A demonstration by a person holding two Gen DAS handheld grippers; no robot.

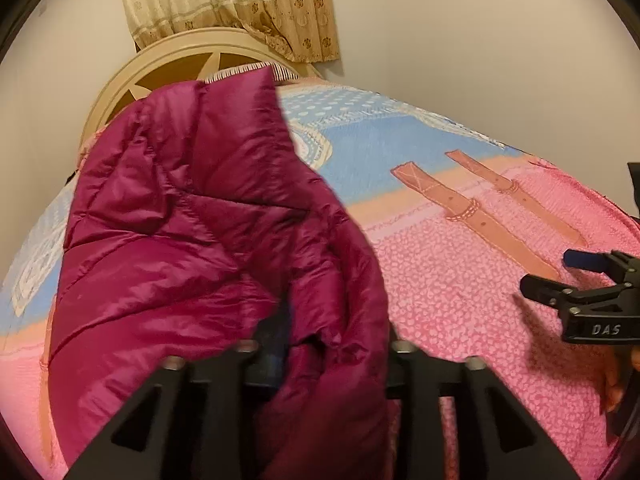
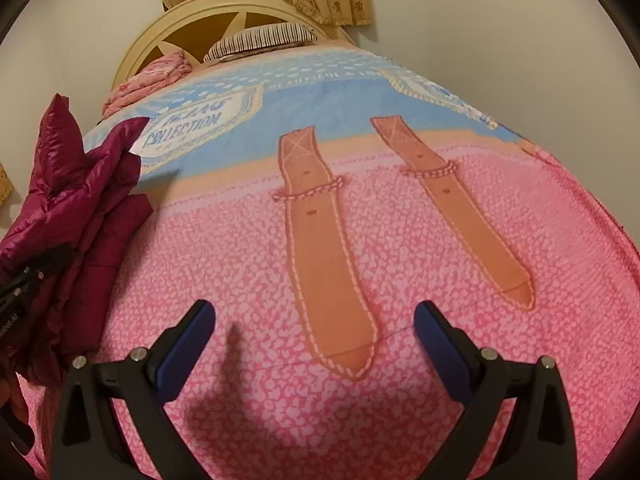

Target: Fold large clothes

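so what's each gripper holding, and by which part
The left gripper is shut on the jacket, gripping a bunched fold of its fabric; which part of the garment cannot be told. The right gripper is open over the bedspread, holding nothing.

Both wrist cameras face the headboard (image 2: 192,20) across the bed (image 2: 400,240).

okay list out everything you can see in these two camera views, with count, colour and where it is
puffer jacket: one, magenta, bunched and lifted over the bed's left side
bedspread: one, pink and blue with two tan strap prints, covering the bed
pillow: one, striped, at the headboard
pink bundle: one, left of the pillow
headboard: one, cream, rounded
curtain: one, beige floral, behind the headboard
left gripper: black, shut on the jacket
right gripper: black, blue pads, open, empty
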